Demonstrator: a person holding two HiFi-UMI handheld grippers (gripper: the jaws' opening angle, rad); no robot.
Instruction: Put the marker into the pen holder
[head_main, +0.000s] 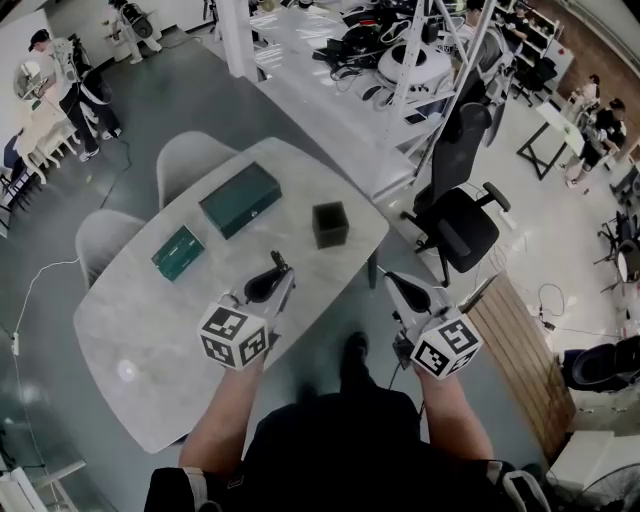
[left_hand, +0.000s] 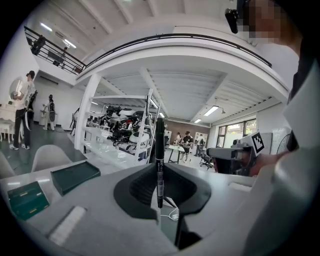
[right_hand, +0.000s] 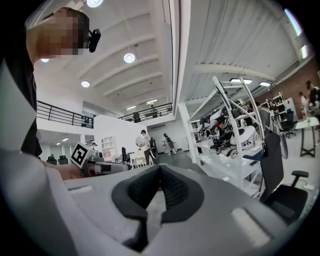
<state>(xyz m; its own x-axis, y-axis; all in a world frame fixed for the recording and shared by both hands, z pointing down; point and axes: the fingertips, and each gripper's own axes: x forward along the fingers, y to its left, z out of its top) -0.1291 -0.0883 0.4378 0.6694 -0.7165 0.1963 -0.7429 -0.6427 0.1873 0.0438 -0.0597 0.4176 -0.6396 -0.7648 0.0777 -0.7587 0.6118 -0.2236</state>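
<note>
The left gripper (left_hand: 160, 175) pinches a black marker (left_hand: 159, 160) between partly closed jaws. The marker stands upright, its long axis crosswise to the jaws, with its tip hanging just below them and its barrel rising above. The right gripper (right_hand: 159, 172), level at the person's right side, has its jaws together and nothing in them.

From the head view, the dark, square, open-topped pen holder (head_main: 330, 224) stands on the pale table (head_main: 150, 340) near its right edge, farther out and a little to the right of the left gripper (head_main: 277, 268). That gripper appears the nearer of the two to the holder. The right gripper (head_main: 395, 285) hangs off the table's right edge, over the floor.

Two green boxes, one large (head_main: 240, 199) and one small (head_main: 178, 252), lie to the left of the holder. A black office chair (head_main: 455, 215) stands on the floor to the right.

The marker's barrel carries a strip of print, too small to read. No brand is legible on the boxes. The only clear graphics are the square markers on the grippers' cubes.
</note>
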